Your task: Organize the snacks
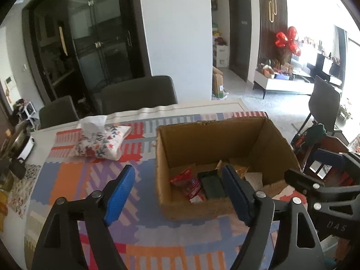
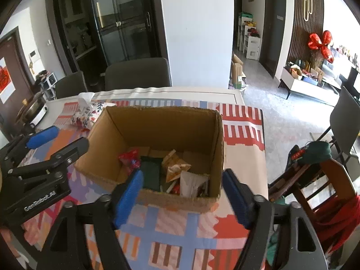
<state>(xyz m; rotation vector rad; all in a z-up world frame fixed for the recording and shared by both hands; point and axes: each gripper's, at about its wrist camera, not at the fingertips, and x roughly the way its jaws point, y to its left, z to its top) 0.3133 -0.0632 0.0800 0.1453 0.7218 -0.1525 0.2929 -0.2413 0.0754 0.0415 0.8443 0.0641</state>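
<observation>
Snacks (image 2: 173, 171) in box (image 2: 157, 123) on table (image 2: 245, 157)

Brown box (image 2: 157, 126) (floral tissue pouch (image 1: 101, 142))

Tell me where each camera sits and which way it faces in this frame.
Left wrist: rides the open left tool, looking forward and down at the cardboard box from its left; the right tool shows at right.
Right wrist: rides the open right tool, centred on the box; the left tool shows at left.
Shared: box, snacks, tissue pack, patterned tablecloth.
</observation>
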